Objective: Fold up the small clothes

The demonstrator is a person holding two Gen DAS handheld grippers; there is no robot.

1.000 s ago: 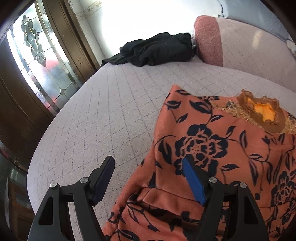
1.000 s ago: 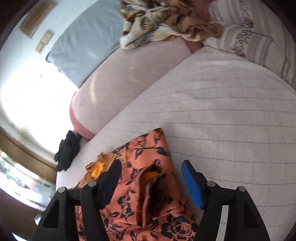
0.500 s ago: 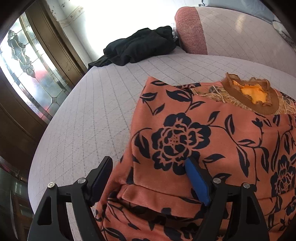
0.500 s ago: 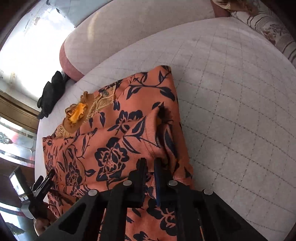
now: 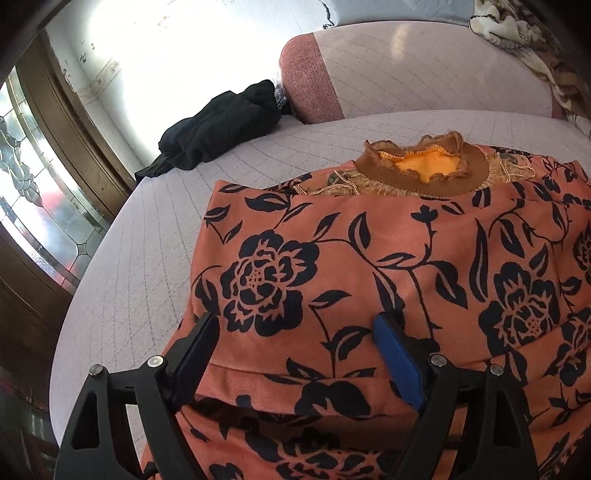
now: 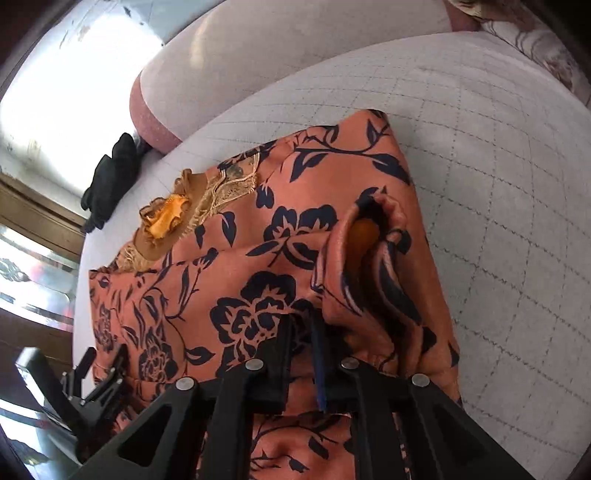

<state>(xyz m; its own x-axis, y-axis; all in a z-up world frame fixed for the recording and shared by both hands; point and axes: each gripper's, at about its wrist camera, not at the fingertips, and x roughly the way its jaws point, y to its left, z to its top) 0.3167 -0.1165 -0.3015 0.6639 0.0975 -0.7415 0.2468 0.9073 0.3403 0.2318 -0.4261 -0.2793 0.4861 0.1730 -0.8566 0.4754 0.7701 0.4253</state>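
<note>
While the orange flowered top [image 5: 388,258] lay spread on the quilted bed [image 5: 147,240], the left gripper [image 5: 295,354] hovered low over its near edge with the jaws wide apart and nothing between them. One black finger sat by the garment's left side and the blue-padded finger [image 5: 397,362] rested over the cloth further right; whether either pad actually touched the fabric could not be told from this angle. Just behind the fingers a folded hem ran across the top. The brown ruffled collar [image 5: 424,170] with its yellow lining pointed away from the camera, toward the pink bolster [image 5: 406,74] at the far side of the bed.

Seen from the right wrist, the right gripper [image 6: 303,354] had its jaws drawn nearly together, pinching a fold of the orange flowered top [image 6: 258,258] between them. Just to the right of the fingers a sleeve opening [image 6: 365,232] stood puckered, showing the orange lining inside. The garment's right edge lay against the bare quilted bed [image 6: 498,184]. The left gripper [image 6: 99,373] showed small at the lower left of that view, at the opposite side of the garment.

A black piece of clothing [image 5: 221,125] lay crumpled at the far corner of the bed, touching the end of the bolster and well apart from the top. A patterned blanket [image 5: 517,33] lay heaped over the bolster's far right.
</note>
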